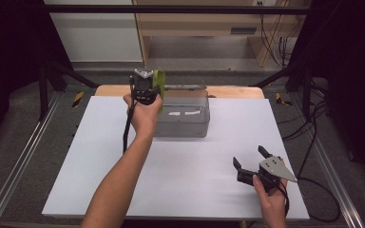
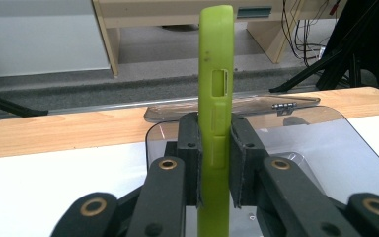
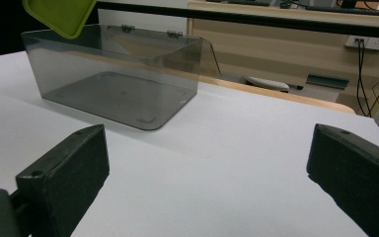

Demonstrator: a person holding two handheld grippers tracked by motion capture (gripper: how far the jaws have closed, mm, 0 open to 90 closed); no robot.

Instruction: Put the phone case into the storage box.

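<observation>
My left gripper [image 1: 148,90] is shut on a lime green phone case [image 2: 216,98], held edge-on and upright between the two black jaws. It hangs over the left end of a clear smoky plastic box [image 1: 183,114] whose hinged lid [image 1: 185,88] lies open at the back. In the right gripper view the green phone case [image 3: 61,15] shows at the top left, above the clear box [image 3: 113,84]. My right gripper [image 1: 250,158] stands open near the table's front right, nothing between its jaws.
The white table top [image 1: 180,161] has a wooden strip [image 1: 233,91] along its far edge. Black frame legs [image 1: 52,80] and cables [image 1: 313,128] stand beside the table. A wooden desk [image 1: 204,23] is behind it.
</observation>
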